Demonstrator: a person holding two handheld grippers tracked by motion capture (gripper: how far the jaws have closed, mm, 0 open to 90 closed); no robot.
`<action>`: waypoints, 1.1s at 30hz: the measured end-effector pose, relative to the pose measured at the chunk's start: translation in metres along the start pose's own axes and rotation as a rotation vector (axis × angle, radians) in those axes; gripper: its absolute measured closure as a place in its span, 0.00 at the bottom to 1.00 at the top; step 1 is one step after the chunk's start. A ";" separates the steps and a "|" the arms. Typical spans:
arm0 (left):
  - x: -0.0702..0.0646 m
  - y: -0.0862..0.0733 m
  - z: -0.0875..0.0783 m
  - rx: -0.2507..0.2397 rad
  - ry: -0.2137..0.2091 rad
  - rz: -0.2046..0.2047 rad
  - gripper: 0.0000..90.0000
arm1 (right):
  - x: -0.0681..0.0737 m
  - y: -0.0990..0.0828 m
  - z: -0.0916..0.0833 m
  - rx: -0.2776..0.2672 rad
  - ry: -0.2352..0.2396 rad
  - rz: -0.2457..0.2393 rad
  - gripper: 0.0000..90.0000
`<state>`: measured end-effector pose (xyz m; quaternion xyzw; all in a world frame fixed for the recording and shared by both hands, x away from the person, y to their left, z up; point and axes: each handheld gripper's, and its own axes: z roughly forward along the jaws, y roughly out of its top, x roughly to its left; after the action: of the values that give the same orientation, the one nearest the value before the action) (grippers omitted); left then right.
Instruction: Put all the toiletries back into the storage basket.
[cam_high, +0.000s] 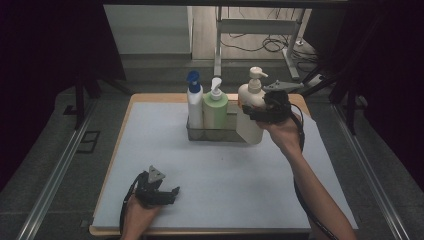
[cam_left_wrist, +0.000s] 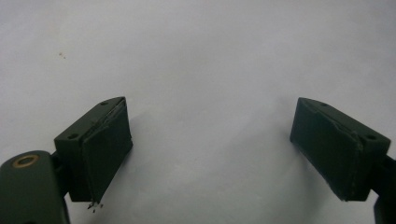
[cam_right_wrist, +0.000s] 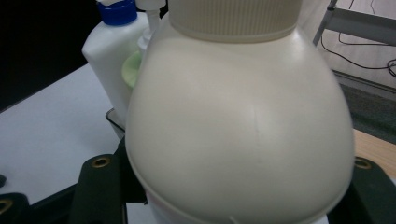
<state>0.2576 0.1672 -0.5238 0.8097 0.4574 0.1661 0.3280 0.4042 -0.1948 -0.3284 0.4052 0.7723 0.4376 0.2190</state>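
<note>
At the right end of the metal caddy (cam_high: 212, 134), near the table's (cam_high: 165, 165) far edge, the right gripper (cam_high: 260, 112) pinches the cream pump bottle (cam_high: 251, 107) by its belly, seemingly placing it beside the green bottle (cam_high: 216, 110) and blue-capped bottle (cam_high: 194, 102). Next, I'd guess: settle it inside, upright, then release. The left gripper (cam_high: 167, 192) idles, jaws spread, near the front-left corner.

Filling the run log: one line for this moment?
right tongs: gripping cream pump bottle | metal caddy: two bottles | left tongs: open, empty
</note>
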 end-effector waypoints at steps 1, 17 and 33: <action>0.000 0.000 0.000 0.000 0.000 0.000 0.14 | -0.001 0.001 0.001 -0.001 -0.004 0.002 0.41; 0.000 0.000 0.000 0.000 0.000 0.000 0.14 | -0.016 0.011 0.027 -0.017 -0.047 0.032 0.42; 0.000 0.000 0.000 0.002 -0.002 -0.001 0.14 | -0.025 0.014 0.057 -0.024 -0.094 0.059 0.42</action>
<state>0.2575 0.1673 -0.5237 0.8099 0.4579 0.1646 0.3275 0.4640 -0.1833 -0.3464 0.4454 0.7434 0.4335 0.2470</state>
